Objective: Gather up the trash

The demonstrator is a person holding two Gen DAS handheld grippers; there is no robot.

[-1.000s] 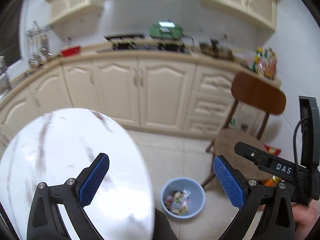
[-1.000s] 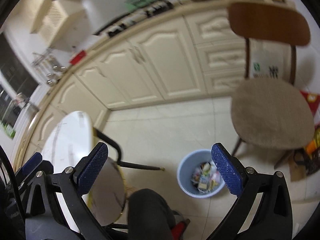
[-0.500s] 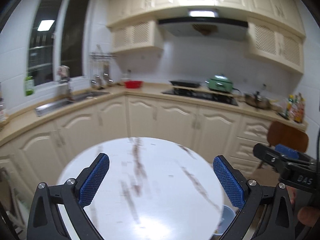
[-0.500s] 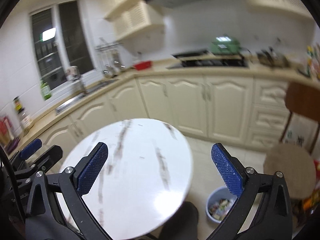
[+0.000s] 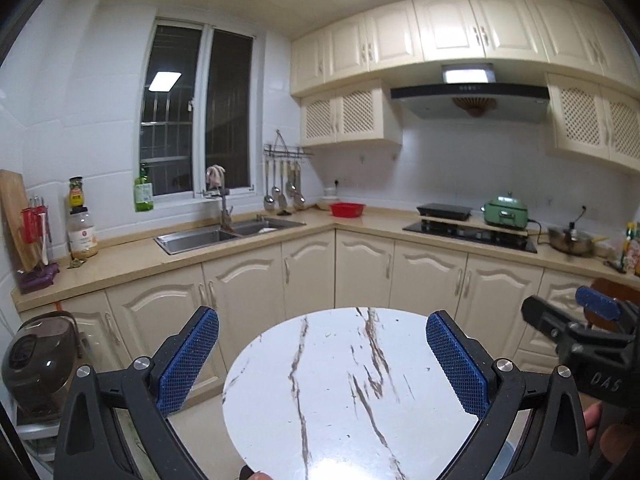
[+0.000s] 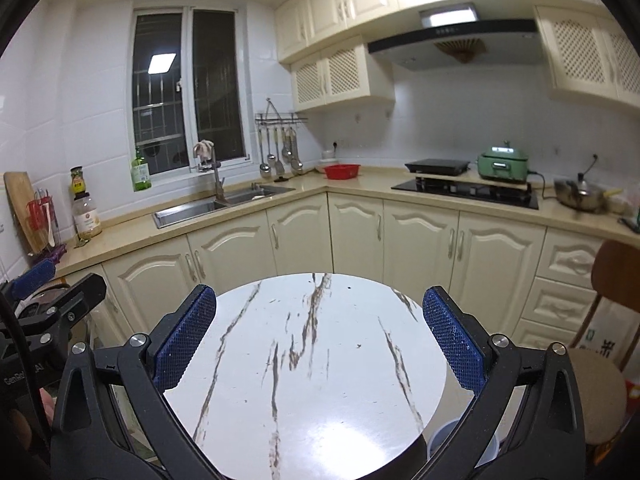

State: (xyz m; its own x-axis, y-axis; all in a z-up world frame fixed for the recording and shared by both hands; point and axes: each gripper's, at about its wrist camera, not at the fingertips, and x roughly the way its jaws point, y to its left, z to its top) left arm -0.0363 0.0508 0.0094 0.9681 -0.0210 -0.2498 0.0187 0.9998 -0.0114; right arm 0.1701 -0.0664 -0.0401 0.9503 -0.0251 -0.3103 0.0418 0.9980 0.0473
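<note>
Since a second ago both cameras have swung up from the floor to face the kitchen. The left gripper (image 5: pixel 322 358) and right gripper (image 6: pixel 320 336) hang released and empty over the round table (image 6: pixel 304 392), whose top shows no trash to grasp. The trash bin (image 6: pixel 444 434) peeks out at about 5 o'clock, nearer the right gripper — mostly hidden under the table's rim, its contents unseen.

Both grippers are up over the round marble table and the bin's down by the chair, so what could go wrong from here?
The left gripper and right gripper are open and side by side, so they may knock together. The blue bin is mostly hidden under the marble table edge, so a drop could miss. The chair crowds that side.
</note>
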